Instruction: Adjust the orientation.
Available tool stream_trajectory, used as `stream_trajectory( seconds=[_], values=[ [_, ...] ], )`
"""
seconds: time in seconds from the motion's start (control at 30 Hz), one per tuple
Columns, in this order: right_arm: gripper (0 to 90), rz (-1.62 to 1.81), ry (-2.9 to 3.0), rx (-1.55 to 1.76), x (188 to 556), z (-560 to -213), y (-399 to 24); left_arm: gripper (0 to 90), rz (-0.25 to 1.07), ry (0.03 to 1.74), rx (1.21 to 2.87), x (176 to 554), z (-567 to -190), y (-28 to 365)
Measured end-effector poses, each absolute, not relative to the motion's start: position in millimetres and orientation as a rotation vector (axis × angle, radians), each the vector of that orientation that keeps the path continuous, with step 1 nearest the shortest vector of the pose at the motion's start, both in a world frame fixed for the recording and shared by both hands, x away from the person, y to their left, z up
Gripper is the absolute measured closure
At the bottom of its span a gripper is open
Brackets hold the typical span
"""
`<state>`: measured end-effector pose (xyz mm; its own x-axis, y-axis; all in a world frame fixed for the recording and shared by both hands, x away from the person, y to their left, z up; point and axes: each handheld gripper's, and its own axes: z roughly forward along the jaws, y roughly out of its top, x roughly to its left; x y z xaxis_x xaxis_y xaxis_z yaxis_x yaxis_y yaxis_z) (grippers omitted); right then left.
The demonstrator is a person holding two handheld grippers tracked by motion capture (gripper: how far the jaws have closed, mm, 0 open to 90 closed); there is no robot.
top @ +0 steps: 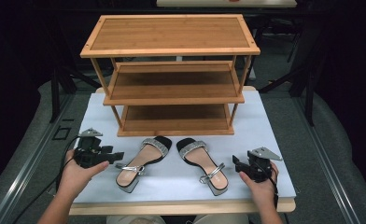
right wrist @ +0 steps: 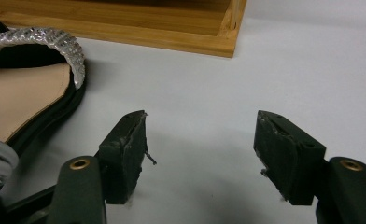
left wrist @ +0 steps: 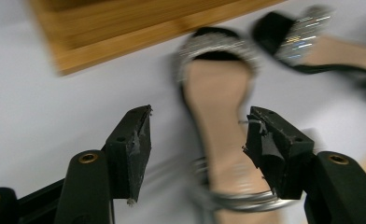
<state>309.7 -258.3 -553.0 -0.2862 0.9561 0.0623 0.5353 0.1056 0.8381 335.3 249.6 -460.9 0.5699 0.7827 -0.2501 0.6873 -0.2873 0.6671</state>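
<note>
1. While both hands sit at the near corners of the table (top: 274,140), the pair of sandals lies between them in front of the shelf rack: the left sandal (top: 141,163) angled toe-in, the right sandal (top: 204,164) mirroring it, toes close together, heels spread apart.
2. Each sandal has a tan insole, a black sole edge, a glittering silver toe band and a thin silver ankle strap over a low block heel.
3. Behind them stands the bamboo shelf rack (top: 172,74), three slatted wooden tiers, on the pale grey table cover.
4. The left tool (top: 118,156) hangs just beside the left sandal's heel strap; in the left gripper view its black jaws straddle the insole from above, fairly wide, pads not pressing it.
5. The right tool (top: 235,164) sits near the right sandal's heel, jaws spread wide over bare cover, holding nothing.
</note>
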Motion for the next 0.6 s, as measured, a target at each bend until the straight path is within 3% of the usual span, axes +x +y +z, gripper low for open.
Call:
stream_trajectory(
  seconds=[0.23,0.5,0.6],
  values=[
    [33.5,1.084,1.878,1.460,309,-554,-259,49.9,0.174,1.070,2.209,342,-446,205],
    [33.5,1.069,1.885,1.476,310,-556,-261,45.5,0.151,1.133,2.373,356,-451,180],
    [33.4,1.083,1.877,1.472,311,-557,-261,43.3,0.081,1.216,2.416,368,-458,177]
  ],
)
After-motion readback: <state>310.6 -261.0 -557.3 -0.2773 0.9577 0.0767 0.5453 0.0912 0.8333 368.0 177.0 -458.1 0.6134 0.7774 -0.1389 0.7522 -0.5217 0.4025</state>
